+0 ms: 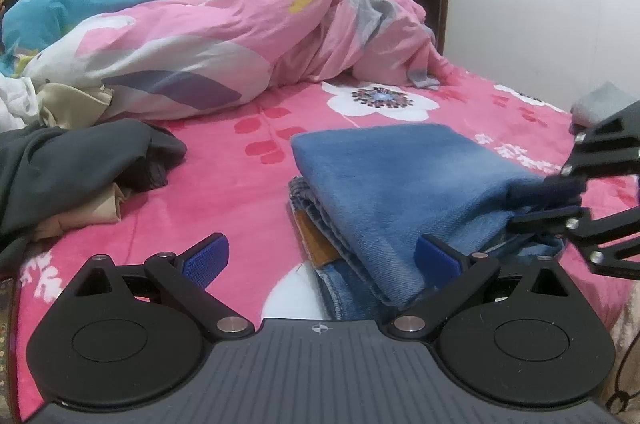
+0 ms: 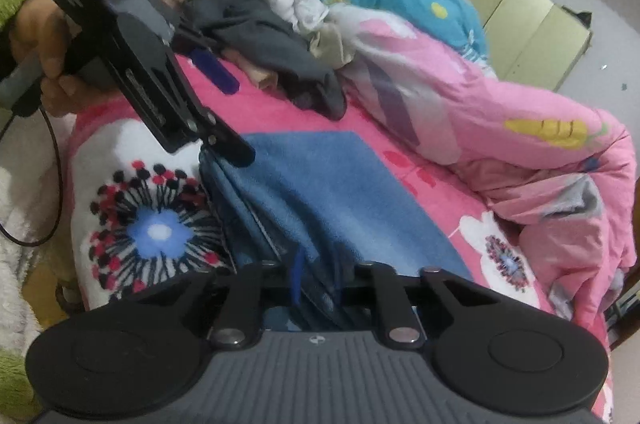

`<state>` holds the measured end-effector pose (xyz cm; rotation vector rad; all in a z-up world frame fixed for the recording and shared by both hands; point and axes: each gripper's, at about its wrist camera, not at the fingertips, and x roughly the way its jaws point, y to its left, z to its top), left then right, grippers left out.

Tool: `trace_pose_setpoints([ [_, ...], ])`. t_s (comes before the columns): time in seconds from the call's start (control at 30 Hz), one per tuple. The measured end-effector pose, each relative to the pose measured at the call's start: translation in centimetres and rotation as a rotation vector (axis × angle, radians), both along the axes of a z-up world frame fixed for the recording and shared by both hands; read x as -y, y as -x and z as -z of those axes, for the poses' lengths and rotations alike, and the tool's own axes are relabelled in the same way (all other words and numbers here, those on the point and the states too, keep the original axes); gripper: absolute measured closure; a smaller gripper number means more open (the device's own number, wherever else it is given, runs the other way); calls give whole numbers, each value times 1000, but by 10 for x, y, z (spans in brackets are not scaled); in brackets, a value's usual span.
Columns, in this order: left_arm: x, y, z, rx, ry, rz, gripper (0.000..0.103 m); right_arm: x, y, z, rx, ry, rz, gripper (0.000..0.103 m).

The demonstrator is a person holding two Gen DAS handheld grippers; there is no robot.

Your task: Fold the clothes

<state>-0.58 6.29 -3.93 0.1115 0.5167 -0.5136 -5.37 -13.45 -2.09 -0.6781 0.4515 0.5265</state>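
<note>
- Folded blue denim jeans [image 1: 400,184] lie on the pink fleece bed blanket with white flowers [image 1: 240,192], near the bed's front edge; a brown waistband patch shows at the fold's left end
- Left gripper [image 1: 320,260]: blue-padded fingers spread wide; the right pad touches the near edge of the jeans, the left pad sits over bare blanket; nothing pinched
- Right gripper [image 2: 316,288]: fingers pressed together on the jeans' edge; denim bunches between them; in the left wrist view it clamps the jeans' right end
- A hand [image 2: 44,64] in a green sleeve holds the left gripper's handle
- Dark grey crumpled garment [image 1: 72,160] lies left of the jeans, apart from them; a rumpled pink patterned duvet [image 1: 248,36] lies behind
</note>
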Motion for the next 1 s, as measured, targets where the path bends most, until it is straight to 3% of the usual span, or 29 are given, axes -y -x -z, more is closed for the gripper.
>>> trace_pose_setpoints([
  [0.07, -1, 1, -1, 1, -2, -5, 2, 1, 2, -3, -12, -29, 9, 102],
  [0.23, -6, 3, -7, -13, 0, -35, 3, 14, 5, 1, -50, -156, 40, 102],
  [0.37, -9, 3, -29, 4, 39, -74, 4, 26, 9, 6, -82, -263, 66, 102],
  [0.5, 20, -14, -38, -13, 70, -59, 4, 39, 13, 7, -102, -371, 93, 101],
  [0.67, 57, -37, -7, -148, -65, -68, 4, 72, 35, -27, 20, -517, 158, 102],
  [0.77, 41, -39, 1, -202, 14, -100, 2, 89, 37, -41, 120, -601, 241, 102],
  [0.83, 31, -40, 2, -228, 39, -122, 1, 93, 27, -30, 92, -630, 288, 102],
  [0.9, 28, -38, 0, -226, 32, -134, 1, 92, 13, 0, -35, -635, 333, 102],
  [1.0, 28, -34, -12, -200, -18, -164, 4, 90, 13, 39, -95, -683, 378, 102],
])
